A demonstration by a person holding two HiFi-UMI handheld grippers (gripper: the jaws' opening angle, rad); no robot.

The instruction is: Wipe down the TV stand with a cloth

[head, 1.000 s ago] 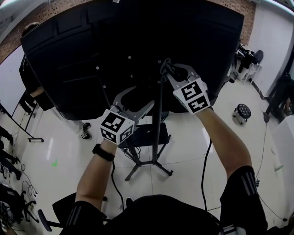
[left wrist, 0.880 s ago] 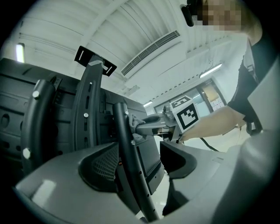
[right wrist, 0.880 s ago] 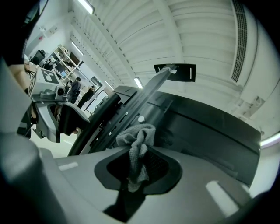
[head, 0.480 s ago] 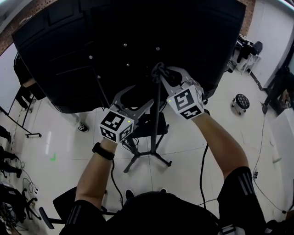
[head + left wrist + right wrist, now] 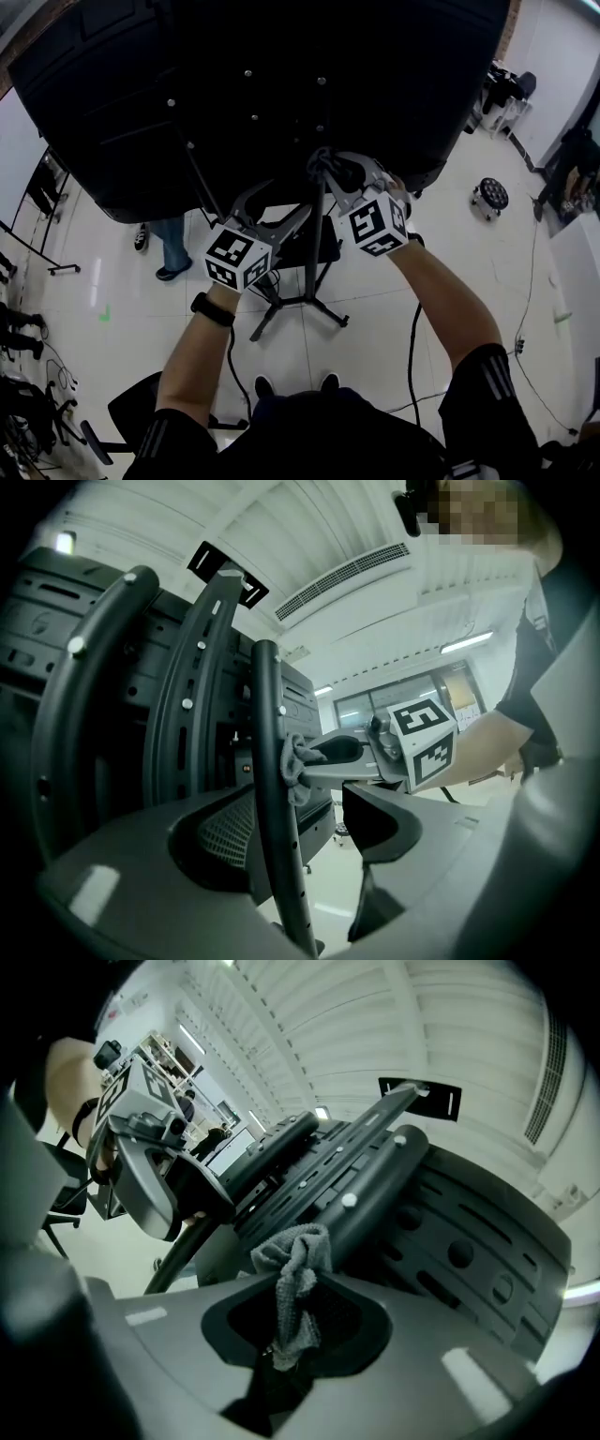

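Lab or workroom — glossy white floor, trailing cables, ceiling vent

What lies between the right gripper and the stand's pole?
A grey cloth, clamped in the right gripper and touching the pole; left gripper view shows it.

Pole: the stand pole rises between the left gripper's spread fingers and bars sideways passage.
Above: the TV back overhangs closely.
Right of pole: taken up by the right gripper clamping the cloth.
Below: open air down to the stand legs.
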